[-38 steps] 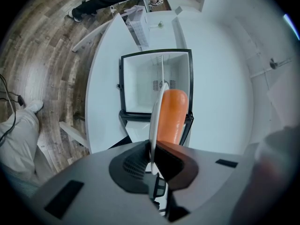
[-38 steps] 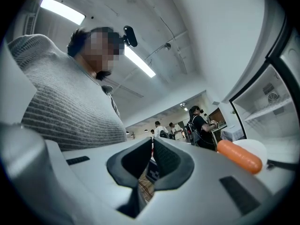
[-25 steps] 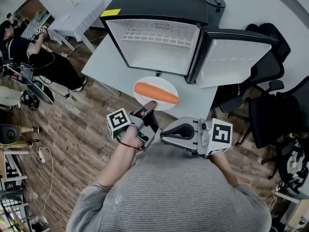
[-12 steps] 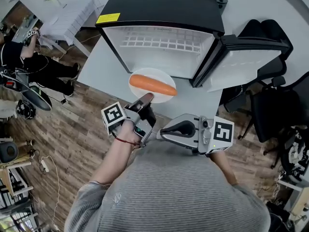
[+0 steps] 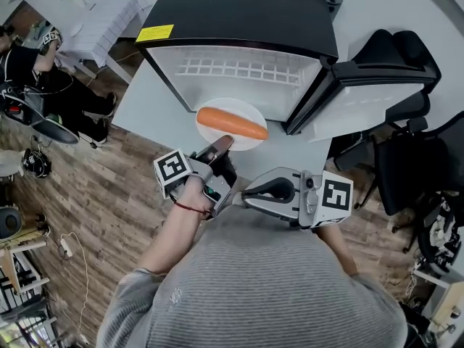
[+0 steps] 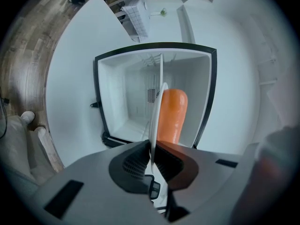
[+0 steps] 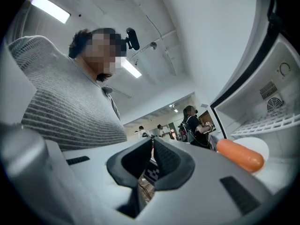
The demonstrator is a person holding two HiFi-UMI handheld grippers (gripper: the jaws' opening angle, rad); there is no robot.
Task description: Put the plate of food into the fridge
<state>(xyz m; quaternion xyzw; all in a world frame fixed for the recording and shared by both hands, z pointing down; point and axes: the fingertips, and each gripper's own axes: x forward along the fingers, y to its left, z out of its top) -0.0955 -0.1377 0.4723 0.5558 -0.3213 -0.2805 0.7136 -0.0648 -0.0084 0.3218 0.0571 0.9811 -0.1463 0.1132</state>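
Observation:
A white plate point(image 5: 241, 114) bearing an orange carrot point(image 5: 232, 124) hangs just in front of the open fridge point(image 5: 239, 71), above the grey table point(image 5: 156, 104). My left gripper point(image 5: 221, 145) is shut on the plate's near rim. In the left gripper view the plate point(image 6: 152, 121) shows edge-on between the jaws of the left gripper point(image 6: 152, 150), with the carrot point(image 6: 171, 114) on its right side and the fridge cavity point(image 6: 126, 102) behind. My right gripper point(image 5: 245, 196) stays close to my body, shut, with nothing in it. Its own view shows the right gripper point(image 7: 152, 146) pointing sideways past the carrot point(image 7: 239, 156).
The fridge door point(image 5: 370, 96) stands swung open to the right. A white wire shelf point(image 5: 246, 69) spans the fridge's inside. Black office chairs point(image 5: 428, 172) crowd the right side. A seated person point(image 5: 43, 78) and a white table point(image 5: 109, 20) are at far left, on wood flooring.
The left gripper has carried the plate with the carrot closer to the fridge opening. The right gripper has moved along with my body and stays shut.

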